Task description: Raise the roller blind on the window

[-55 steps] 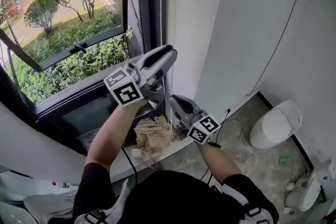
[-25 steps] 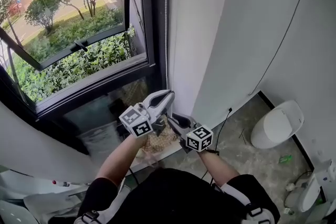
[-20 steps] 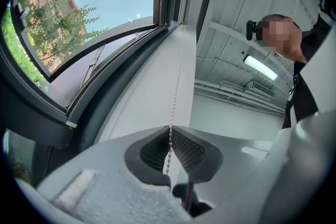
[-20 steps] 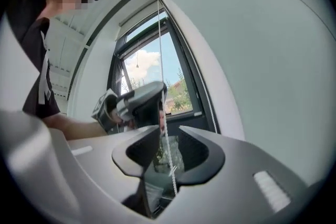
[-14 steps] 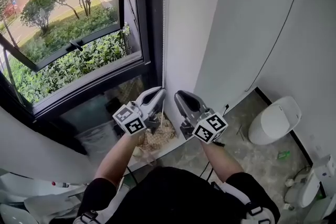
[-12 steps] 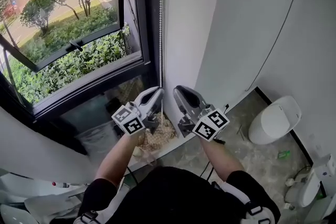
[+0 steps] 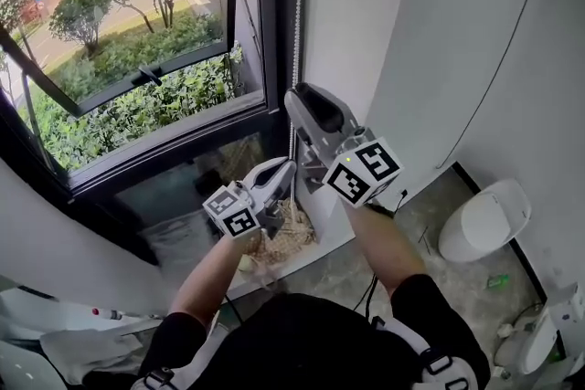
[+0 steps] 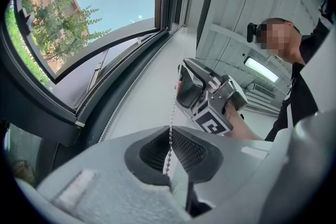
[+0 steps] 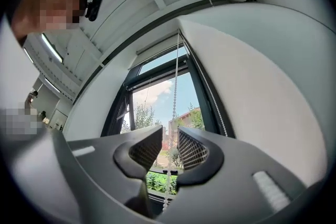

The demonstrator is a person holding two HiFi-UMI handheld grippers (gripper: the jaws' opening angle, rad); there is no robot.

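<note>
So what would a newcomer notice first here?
The left hand-held gripper is shut on a bead chain beside the window, low down; the right hand-held gripper is higher, the chain between its jaws, which have just been opening. A white toilet stands at lower right.

White bead chain (image 7: 297, 23), black window frame (image 7: 274, 23)

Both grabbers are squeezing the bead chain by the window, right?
Not both. Only the left gripper squeezes the bead chain. The right gripper has just been opening its jaws, and the chain hangs loose between them, as the right gripper view shows.
</note>
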